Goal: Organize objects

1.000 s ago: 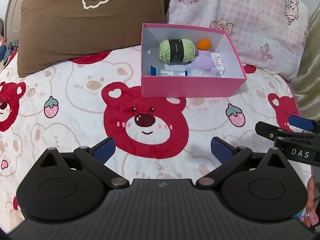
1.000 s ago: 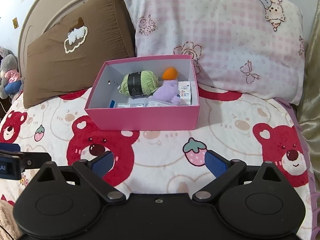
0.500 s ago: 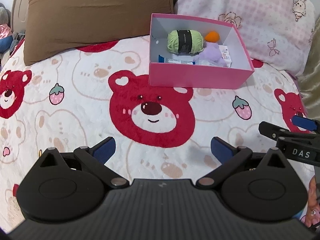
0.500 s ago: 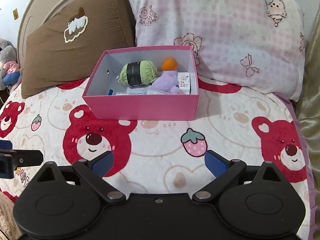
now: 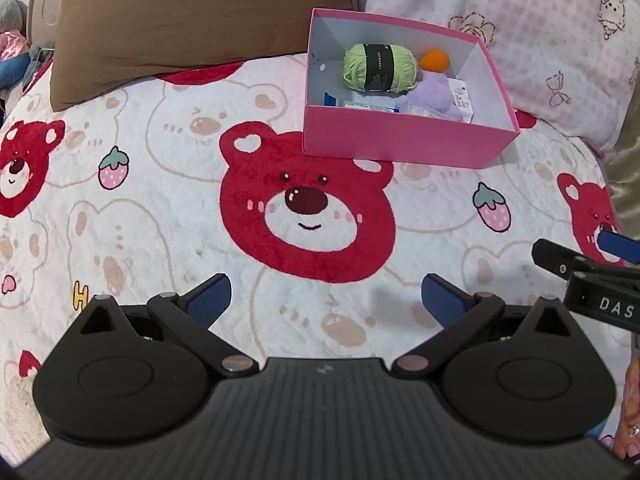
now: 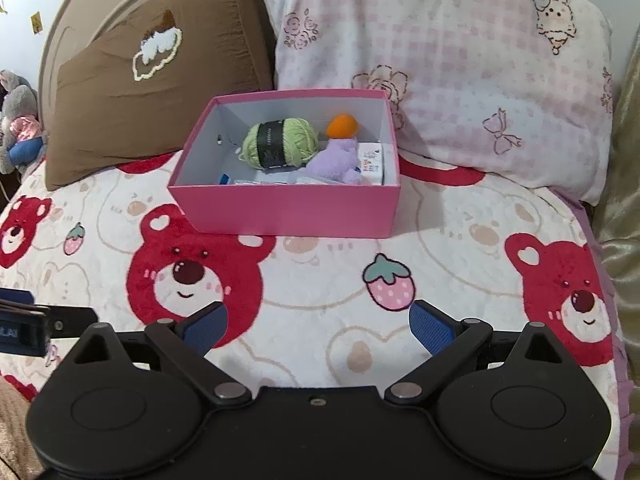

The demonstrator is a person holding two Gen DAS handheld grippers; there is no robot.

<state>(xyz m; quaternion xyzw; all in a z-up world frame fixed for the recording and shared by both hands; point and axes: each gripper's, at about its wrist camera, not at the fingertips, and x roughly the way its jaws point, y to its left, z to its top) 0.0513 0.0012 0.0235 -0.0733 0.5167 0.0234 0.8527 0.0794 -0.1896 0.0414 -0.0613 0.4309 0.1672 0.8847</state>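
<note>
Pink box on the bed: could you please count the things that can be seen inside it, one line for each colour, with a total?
In the pink box:
Green: 1, yarn ball
Orange: 1, small soft piece
Purple: 1, plush toy
White: 1, small carton
Blue and white: 1, flat packet, partly hidden
Total: 5 visible; more may lie underneath.

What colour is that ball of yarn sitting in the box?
Light green, with a black paper band around its middle. The yarn ball shows best in the right wrist view.
</note>
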